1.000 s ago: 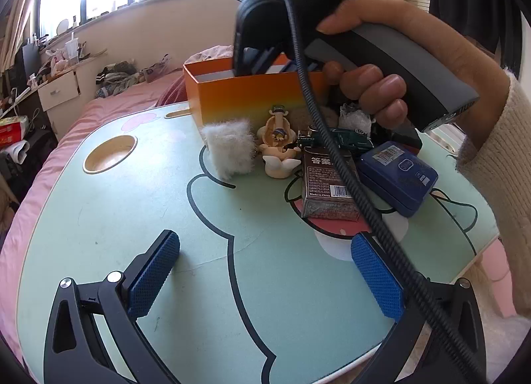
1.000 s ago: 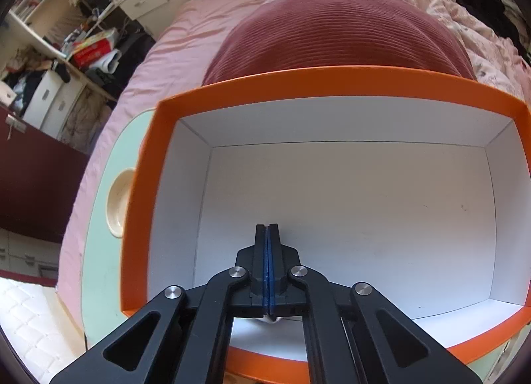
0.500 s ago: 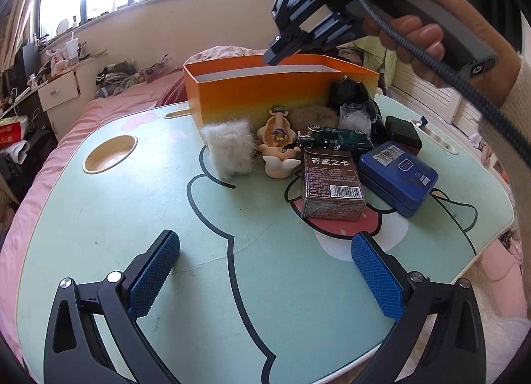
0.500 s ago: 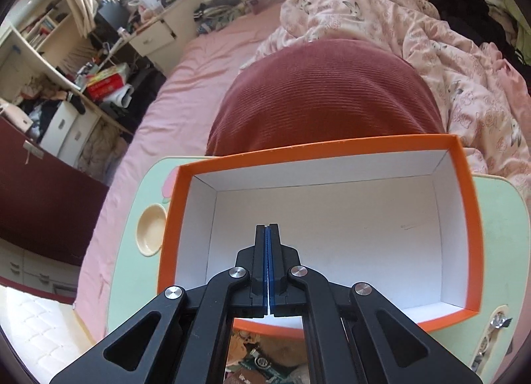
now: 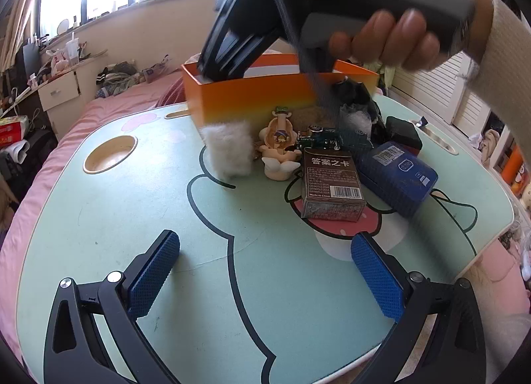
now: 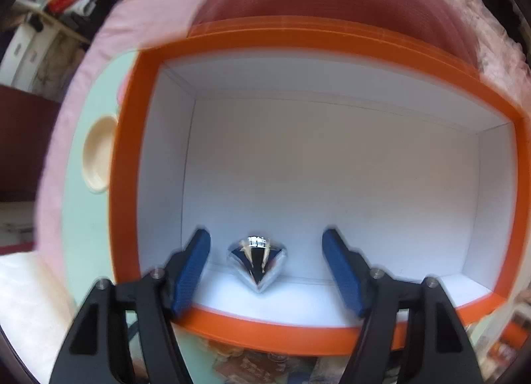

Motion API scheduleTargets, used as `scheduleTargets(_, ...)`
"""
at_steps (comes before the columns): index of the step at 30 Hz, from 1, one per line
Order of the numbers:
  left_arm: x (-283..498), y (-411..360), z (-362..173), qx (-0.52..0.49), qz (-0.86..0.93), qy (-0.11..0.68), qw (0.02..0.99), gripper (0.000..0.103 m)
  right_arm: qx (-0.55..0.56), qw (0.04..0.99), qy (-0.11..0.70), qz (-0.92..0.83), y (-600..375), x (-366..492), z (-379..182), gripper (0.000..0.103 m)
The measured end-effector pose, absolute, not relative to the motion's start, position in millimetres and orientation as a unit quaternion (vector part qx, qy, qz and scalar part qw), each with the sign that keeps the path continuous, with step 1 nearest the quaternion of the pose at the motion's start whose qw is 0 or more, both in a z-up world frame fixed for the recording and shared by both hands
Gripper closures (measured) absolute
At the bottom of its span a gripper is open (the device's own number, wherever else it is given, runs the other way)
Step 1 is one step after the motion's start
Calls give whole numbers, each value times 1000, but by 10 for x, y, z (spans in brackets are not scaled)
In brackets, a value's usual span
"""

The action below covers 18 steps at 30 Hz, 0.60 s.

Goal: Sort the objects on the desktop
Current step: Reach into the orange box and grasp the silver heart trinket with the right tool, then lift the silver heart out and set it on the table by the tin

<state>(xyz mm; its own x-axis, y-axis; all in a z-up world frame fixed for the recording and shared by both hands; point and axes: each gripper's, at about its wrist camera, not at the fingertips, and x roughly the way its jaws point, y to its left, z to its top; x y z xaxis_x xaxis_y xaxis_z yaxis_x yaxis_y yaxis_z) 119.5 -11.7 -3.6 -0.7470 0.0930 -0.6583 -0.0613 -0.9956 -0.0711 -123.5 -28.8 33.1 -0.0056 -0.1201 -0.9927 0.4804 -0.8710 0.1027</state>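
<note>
Right gripper (image 6: pixel 265 271) pointing down into orange box (image 6: pixel 298 331), jaws just opened, blue pads clear of shiny silver faceted piece (image 6: pixel 257 262) lying between them on the white floor near the front wall. Left gripper (image 5: pixel 265 271) open, empty, hovering low over green table (image 5: pixel 99 218). Still outside, before the box: card box (image 5: pixel 330 184), blue case (image 5: pixel 395 174), white fluffy block (image 5: pixel 229 148), figurine (image 5: pixel 280 148).

**Black gripper frames, blue pads, cream sleeve**

The left gripper (image 5: pixel 265 271) is showing black angular arms with silver screws and blue cross-hatched pads (image 5: pixel 154 272). The right gripper (image 6: pixel 265 264) is wearing matching blue pads on black struts. A braided black cable (image 5: pixel 307 61) is trailing from its grey-handled body, and a cream knit sleeve (image 5: pixel 504 61) is covering the wrist.
</note>
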Motion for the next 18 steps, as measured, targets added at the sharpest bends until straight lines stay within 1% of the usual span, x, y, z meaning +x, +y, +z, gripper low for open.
scheduleTargets(2,1198,-124,-29,-353,934,-24,42,0,666,225,132,-699,-295,-1182,378,43)
scheduleTargets(3,1195,-123,-28,-353,934,-24,42,0,665,230,126,-699,-285,-1169,405,60)
scheduleTargets(4,1192,-118,-25,-353,934,-23,41,0,670,239,111,-694,-258,-1164,428,69)
scheduleTargets(10,1193,-102,-24,-352,935,-22,41,0,659,231,103,-709,-67,-1161,511,69)
scheduleTargets(12,1192,-101,-24,-352,935,-22,41,0,638,229,86,-731,100,-1214,610,69)
scheduleTargets(15,1190,-100,-24,-352,935,-22,41,0,596,243,47,-764,382,-1230,965,69)
scheduleTargets(18,1195,-101,-29,-352,935,-22,41,0,542,254,51,-800,703,-945,1318,69)
